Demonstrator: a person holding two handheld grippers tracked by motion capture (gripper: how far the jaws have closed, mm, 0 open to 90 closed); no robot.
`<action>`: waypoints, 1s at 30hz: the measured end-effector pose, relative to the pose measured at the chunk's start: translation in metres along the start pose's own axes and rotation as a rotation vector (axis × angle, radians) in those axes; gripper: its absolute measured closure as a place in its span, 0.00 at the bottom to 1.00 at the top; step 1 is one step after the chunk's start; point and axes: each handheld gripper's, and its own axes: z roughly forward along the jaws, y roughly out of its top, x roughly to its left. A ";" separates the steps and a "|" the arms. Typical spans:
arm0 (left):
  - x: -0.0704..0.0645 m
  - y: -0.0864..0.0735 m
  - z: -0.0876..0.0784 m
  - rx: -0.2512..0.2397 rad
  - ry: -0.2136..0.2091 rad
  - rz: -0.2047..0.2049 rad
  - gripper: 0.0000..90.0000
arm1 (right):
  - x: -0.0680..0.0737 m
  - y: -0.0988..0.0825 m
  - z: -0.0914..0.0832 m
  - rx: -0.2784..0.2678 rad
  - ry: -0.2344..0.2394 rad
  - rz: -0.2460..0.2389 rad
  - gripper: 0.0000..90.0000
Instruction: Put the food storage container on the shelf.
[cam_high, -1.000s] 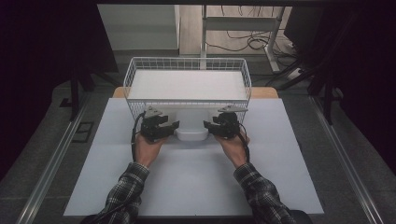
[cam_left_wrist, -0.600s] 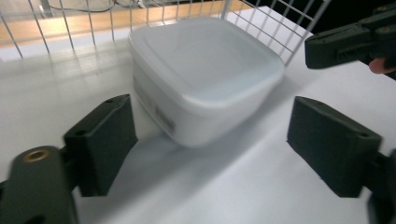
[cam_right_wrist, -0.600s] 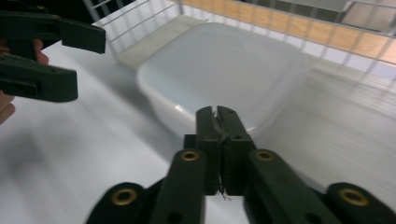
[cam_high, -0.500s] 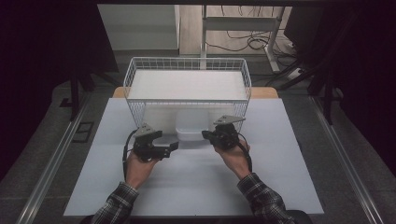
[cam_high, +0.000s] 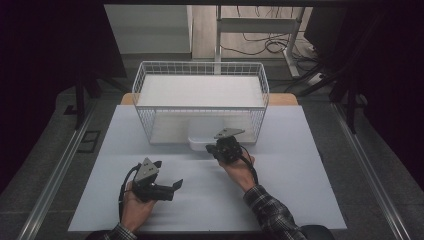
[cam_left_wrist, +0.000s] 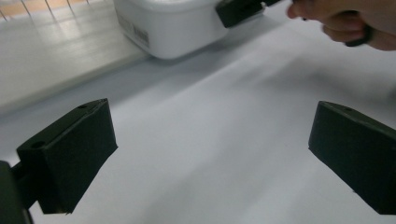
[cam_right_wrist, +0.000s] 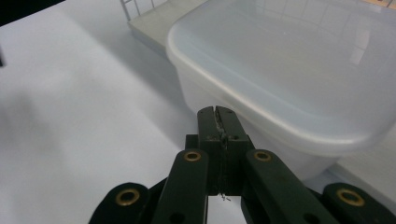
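While the left gripper (cam_high: 167, 189) lies low over the white counter (cam_high: 300, 165) at about seven o'clock in the high view, its jaws stand wide apart with nothing but bare counter between them — they have just been opening. In the left gripper view the two black jaws rise at either side, and the white plastic container (cam_left_wrist: 170, 23) sits well beyond them at twelve o'clock, with the other hand (cam_left_wrist: 348, 21) at one o'clock.

The right gripper (cam_high: 212, 148) is nearer the middle, at about five o'clock of the wire basket (cam_high: 200, 67), and its jaws have just been closing; in the right gripper view they are pressed together with nothing between them, their tips right at the container's near wall under its rim — whether they touch it I cannot tell.

The container (cam_high: 200, 142) rests on the counter just in front of the basket's near side. It has a pale, translucent lid (cam_right_wrist: 299, 60), and in the right gripper view it lies from twelve to three o'clock.
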 end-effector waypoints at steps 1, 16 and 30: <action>0.000 0.000 0.000 0.000 0.000 0.000 0.00 | 0.000 0.000 0.000 0.000 0.000 0.000 0.99; -0.002 -0.004 0.002 0.009 0.004 0.023 0.00 | -0.014 0.013 0.020 0.003 -0.039 0.000 0.99; -0.001 -0.004 0.003 0.011 0.000 0.014 0.01 | -0.023 0.023 0.031 0.001 -0.065 -0.002 0.99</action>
